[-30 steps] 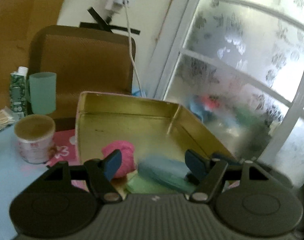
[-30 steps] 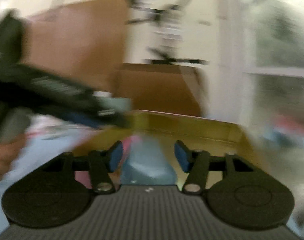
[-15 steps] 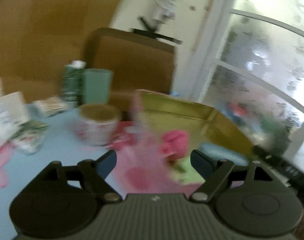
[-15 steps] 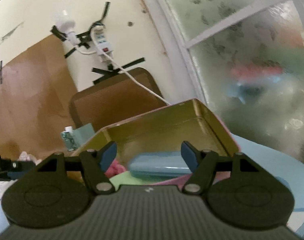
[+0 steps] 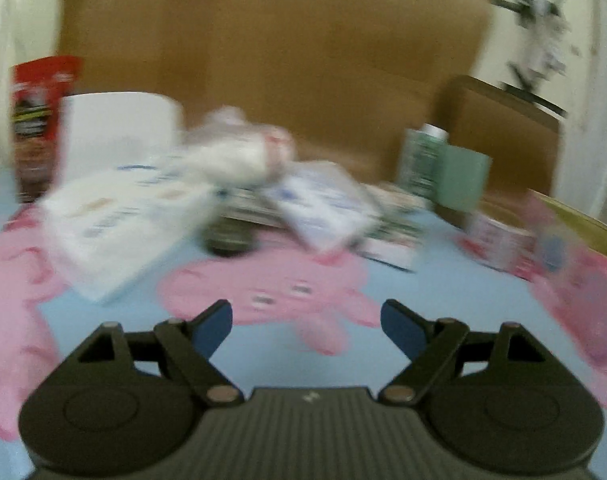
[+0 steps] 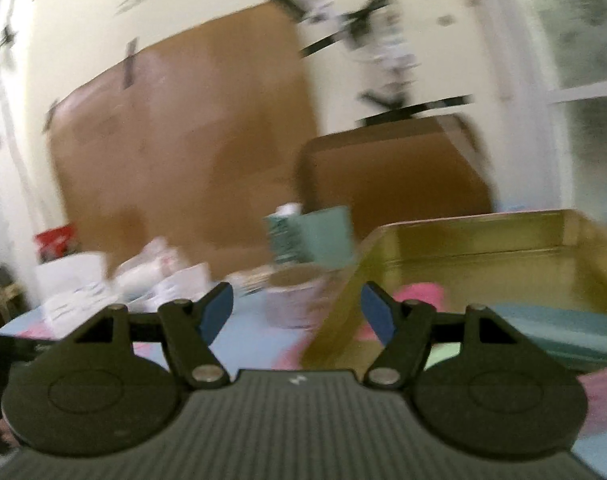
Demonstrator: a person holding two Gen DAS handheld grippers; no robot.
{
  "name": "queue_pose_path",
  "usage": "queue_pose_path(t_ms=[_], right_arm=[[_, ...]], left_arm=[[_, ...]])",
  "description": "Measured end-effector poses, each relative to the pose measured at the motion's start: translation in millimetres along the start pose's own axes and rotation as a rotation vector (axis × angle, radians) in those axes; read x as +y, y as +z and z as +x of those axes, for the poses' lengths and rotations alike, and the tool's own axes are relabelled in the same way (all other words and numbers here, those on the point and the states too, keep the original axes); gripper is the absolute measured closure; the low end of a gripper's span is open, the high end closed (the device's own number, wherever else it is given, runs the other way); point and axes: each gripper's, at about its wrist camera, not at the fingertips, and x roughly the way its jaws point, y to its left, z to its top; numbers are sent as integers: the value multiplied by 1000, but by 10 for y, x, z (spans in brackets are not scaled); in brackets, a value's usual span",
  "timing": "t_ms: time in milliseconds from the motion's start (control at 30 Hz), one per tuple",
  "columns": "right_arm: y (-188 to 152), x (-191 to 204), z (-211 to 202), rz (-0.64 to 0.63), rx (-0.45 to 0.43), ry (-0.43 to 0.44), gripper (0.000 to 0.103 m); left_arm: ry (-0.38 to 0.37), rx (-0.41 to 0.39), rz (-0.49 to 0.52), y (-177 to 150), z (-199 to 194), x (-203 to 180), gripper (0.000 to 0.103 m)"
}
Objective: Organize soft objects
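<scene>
My left gripper (image 5: 305,322) is open with nothing between its blue pads, above the blue cloth with a pink cartoon print (image 5: 287,300). Ahead of it lies a blurred pile of soft packs: a large white pack (image 5: 115,224), a clear bag of white stuff (image 5: 239,148), and a smaller white-and-blue pack (image 5: 327,208). My right gripper (image 6: 297,312) is open and empty, just left of the gold tin box (image 6: 483,240). Inside the tin lie a pink soft thing (image 6: 419,292) and a teal folded item (image 6: 559,328).
A white paper roll (image 5: 119,128), a red packet (image 5: 39,120), a dark round lid (image 5: 227,236), a green carton (image 5: 421,156) and a pale green cup (image 5: 463,178) stand around the pile. A pink-printed cup (image 6: 295,296) stands by the tin. Brown board backs the table.
The left gripper swung left, away from the tin and toward the pile of packs, and its jaws widened. The right gripper's view shifted left, so the tin now lies to its right.
</scene>
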Motion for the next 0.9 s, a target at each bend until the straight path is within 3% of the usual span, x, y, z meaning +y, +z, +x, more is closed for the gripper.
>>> queue_pose_path(t_ms=[100,167,367,533,567,600,633,767,900], right_arm=[[69,345,376,-50,68,67,30],[111,571,634,-90,104,123,30],[128,1066,1558,-122,235,224,26],[1,1449,2392,-205,322,199,26],[-35,1500,2505,-227,340,182,29],[-75,1544,2613,-241,364,171,51],[-128,1576,2690,-252,400,175,54],[-174,1645,2476,-257,406,230,57],[-233,1527,1885,-222,413,243,57]], left_arm=[[30,-6,-68,-7,55,225,18],[-15,6,-130,-11,69,334,18],[-62,-39,-190,-34,14,426,16],[-65,-29,-284,-30,79,569,16],[-66,-25,-298,-34,87,597,16],[-67,-23,-308,-36,91,612,16],[-67,-23,-312,-39,91,616,16],[-64,-23,-308,-46,86,613,16],[-72,-13,-327,-49,90,643,16]])
